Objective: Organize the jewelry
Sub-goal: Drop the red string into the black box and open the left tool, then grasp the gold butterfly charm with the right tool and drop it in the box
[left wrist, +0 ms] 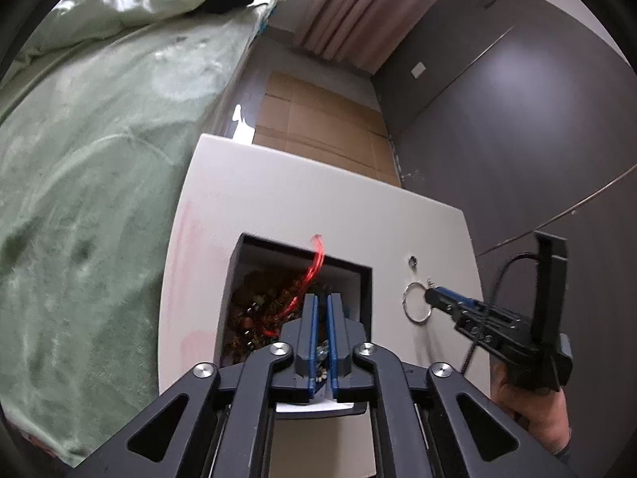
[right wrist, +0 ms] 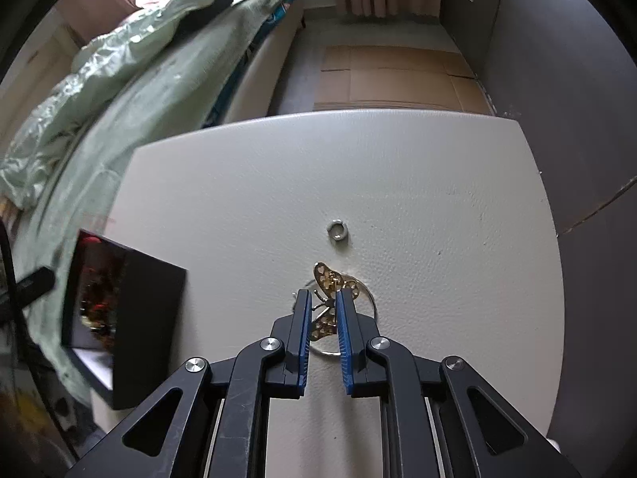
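Right tongs (right wrist: 323, 310) grip the gold butterfly ornament (right wrist: 327, 298) at frame centre, on the tabletop (right wrist: 438, 183). Light, thin, bendable: hold its body. Left tongs (left wrist: 322, 302), nearly closed, hang over the jewelry box (left wrist: 239, 263); contents indiscernible.

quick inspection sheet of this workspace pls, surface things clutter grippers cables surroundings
surface: white table, faint pink smears near its left edge
job's things: black box open, full of beads with a red cord trailing out; gold butterfly piece on a silver hoop; small silver ring lying apart
clutter: nothing seen
grippers: left gripper nearly shut over the box; right gripper closing around the butterfly piece, contact unclear
cables: black cable on the right gripper
surroundings: bed with green cover, cardboard on floor, curtain, dark wall
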The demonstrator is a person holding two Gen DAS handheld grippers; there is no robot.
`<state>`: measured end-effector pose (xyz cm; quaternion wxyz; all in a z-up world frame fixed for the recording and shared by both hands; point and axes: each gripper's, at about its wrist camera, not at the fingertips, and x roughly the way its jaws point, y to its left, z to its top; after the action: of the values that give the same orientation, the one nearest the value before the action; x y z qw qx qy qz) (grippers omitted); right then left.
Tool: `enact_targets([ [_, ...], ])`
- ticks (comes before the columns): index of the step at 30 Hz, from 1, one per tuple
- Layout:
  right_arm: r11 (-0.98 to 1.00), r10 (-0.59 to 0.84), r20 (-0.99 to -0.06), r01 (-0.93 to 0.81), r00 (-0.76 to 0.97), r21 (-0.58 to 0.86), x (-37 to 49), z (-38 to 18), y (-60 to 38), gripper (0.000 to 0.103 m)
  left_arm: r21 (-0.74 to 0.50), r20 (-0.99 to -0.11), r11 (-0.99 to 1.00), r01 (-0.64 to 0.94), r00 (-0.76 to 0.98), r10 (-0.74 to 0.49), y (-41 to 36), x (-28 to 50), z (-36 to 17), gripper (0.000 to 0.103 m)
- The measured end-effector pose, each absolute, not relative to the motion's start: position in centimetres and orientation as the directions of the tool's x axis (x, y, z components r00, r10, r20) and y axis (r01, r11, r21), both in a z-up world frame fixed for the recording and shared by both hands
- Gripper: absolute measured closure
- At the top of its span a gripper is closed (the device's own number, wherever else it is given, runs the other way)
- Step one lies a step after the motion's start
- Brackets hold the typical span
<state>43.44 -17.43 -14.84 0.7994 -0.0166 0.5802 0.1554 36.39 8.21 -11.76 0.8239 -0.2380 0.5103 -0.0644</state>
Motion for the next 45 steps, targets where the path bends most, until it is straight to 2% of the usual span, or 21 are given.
enact_targets([
  [1, 0.95, 0.231, -0.931, -0.27, 0.282, 0.154, 43.4, -14.6, -17.3, 0.089, -0.46, -0.808, 0.878, -0.133, 0.472, -0.352, 8.3, 36.2, -11.8, 0.085],
  [3, 0.95, 0.236, -0.929, -0.271, 0.285, 0.158, 43.0, -14.2, -17.3, 0.089, -0.466, -0.801, 0.876, -0.127, 0.482, -0.356, 8.5, 35.9, -11.6, 0.05],
  [5, 0.946, 0.251, -0.923, -0.275, 0.292, 0.171, 42.6, -13.5, -17.2, 0.089, -0.474, -0.785, 0.872, -0.121, 0.507, -0.356, 8.8, 35.4, -11.2, 0.04],
  [20, 0.864, 0.434, -0.843, -0.414, 0.319, 0.288, 40.2, -7.6, -10.1, 0.089, -0.503, -0.75, 0.845, -0.183, 0.578, -0.322, 13.1, 33.5, -9.2, 0.04],
  [34, 0.791, 0.49, -0.842, -0.52, 0.225, 0.321, 39.5, -7.6, -2.4, 0.089, -0.501, -0.742, 0.829, -0.246, 0.615, -0.267, 17.2, 31.0, -8.5, 0.04],
  [35, 0.792, 0.484, -0.851, -0.516, 0.205, 0.326, 39.7, -8.2, -2.0, 0.087, -0.501, -0.743, 0.829, -0.248, 0.615, -0.265, 17.4, 31.0, -8.4, 0.04],
  [36, 0.8, 0.472, -0.861, -0.505, 0.192, 0.326, 39.8, -8.7, -1.9, 0.074, -0.5, -0.743, 0.829, -0.249, 0.615, -0.263, 17.5, 31.0, -8.4, 0.04],
  [38, 0.823, 0.452, -0.869, -0.469, 0.199, 0.321, 40.1, -9.2, -2.2, 0.06, -0.501, -0.742, 0.83, -0.247, 0.616, -0.265, 17.5, 30.9, -8.5, 0.04],
  [45, 0.843, 0.463, -0.856, -0.413, 0.231, 0.344, 40.2, -8.9, -5.7, 0.06, -0.499, -0.743, 0.838, -0.22, 0.607, -0.282, 16.3, 31.4, -8.5, 0.04],
])
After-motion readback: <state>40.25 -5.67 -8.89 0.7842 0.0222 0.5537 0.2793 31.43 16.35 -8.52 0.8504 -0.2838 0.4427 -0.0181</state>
